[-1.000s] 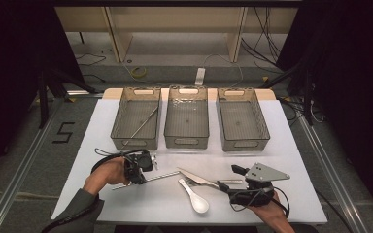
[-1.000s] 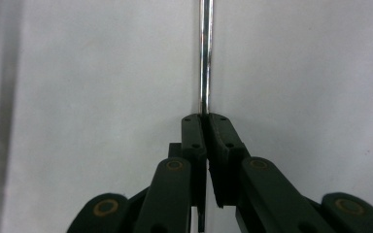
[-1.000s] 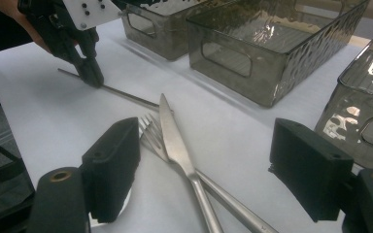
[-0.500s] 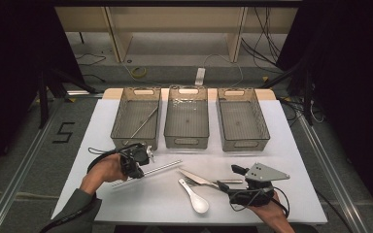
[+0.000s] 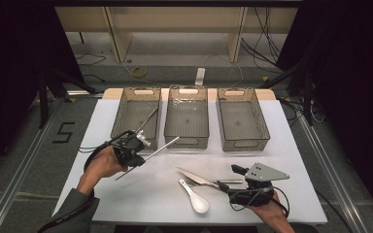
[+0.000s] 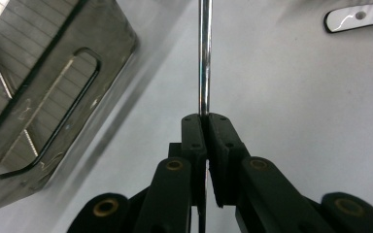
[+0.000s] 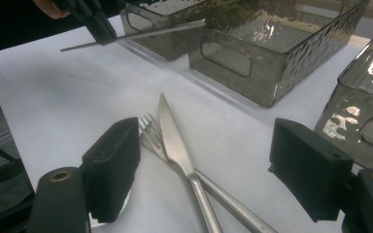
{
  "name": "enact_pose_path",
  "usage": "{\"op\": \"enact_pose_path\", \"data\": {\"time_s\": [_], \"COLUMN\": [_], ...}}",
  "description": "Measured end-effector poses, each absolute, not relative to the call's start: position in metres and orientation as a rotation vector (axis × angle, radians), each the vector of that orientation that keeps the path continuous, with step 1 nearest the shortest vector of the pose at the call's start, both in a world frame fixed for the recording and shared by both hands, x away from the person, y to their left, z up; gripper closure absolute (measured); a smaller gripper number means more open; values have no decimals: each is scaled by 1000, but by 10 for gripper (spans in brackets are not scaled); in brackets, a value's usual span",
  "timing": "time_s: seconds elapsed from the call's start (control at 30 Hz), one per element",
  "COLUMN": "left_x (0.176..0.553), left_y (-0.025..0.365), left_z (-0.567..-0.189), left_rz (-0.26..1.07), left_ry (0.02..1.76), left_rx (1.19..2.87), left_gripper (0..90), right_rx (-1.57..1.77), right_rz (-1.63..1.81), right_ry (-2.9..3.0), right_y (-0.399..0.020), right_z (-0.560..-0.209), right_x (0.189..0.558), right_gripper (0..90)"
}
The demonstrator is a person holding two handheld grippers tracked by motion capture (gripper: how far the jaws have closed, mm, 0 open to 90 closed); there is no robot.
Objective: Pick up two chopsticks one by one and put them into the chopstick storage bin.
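Note:
My left gripper (image 5: 136, 156) is shut on a thin metal rod (image 5: 162, 147) and holds it above the table, its far end pointing at the middle bin (image 5: 187, 141). In the left gripper view the jaws (image 6: 206, 121) pinch the rod (image 6: 204, 58) tightly. My right gripper (image 5: 229, 182) rests at the front right, open. In the right gripper view its pads (image 7: 111, 165) stand wide on either side of a knife (image 7: 175, 141) lying across a fork (image 7: 148, 133). A white spoon (image 5: 194, 198) lies beside them.
Three clear grey bins stand in a row at the back; the left bin (image 5: 121, 114) holds another thin rod (image 5: 146, 119), and the right bin (image 5: 260, 138) looks bare. The table's front edge runs just below both hands.
The left gripper has lifted the rod off the table and carried it up and toward the bins. The right gripper has stayed put.

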State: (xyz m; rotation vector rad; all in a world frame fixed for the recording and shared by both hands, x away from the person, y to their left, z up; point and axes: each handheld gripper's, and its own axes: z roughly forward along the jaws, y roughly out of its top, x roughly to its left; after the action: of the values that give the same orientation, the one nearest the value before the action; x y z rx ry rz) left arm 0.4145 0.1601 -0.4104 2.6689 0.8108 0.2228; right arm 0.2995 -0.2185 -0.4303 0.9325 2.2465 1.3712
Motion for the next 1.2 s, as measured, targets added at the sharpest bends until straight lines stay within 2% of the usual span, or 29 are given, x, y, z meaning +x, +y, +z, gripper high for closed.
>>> {"op": "enact_pose_path", "data": {"time_s": [0.37,0.87,1.2], "left_x": [425,452,476], "left_y": [171,169,178], "left_z": [-388,-378,-355], "left_rz": [259,280,376], "left_ry": [882,927,970], "left_rx": [2507,2414,2313], "left_gripper": [854,853,853], "right_rx": [940,962,961], "right_rz": [1369,1369,1371], "right_ry": [2248,2244,2247], "right_y": [-218,-220,-220], "right_z": [-431,-432,-432], "right_x": [299,301,301], "right_gripper": [276,276,276]}}
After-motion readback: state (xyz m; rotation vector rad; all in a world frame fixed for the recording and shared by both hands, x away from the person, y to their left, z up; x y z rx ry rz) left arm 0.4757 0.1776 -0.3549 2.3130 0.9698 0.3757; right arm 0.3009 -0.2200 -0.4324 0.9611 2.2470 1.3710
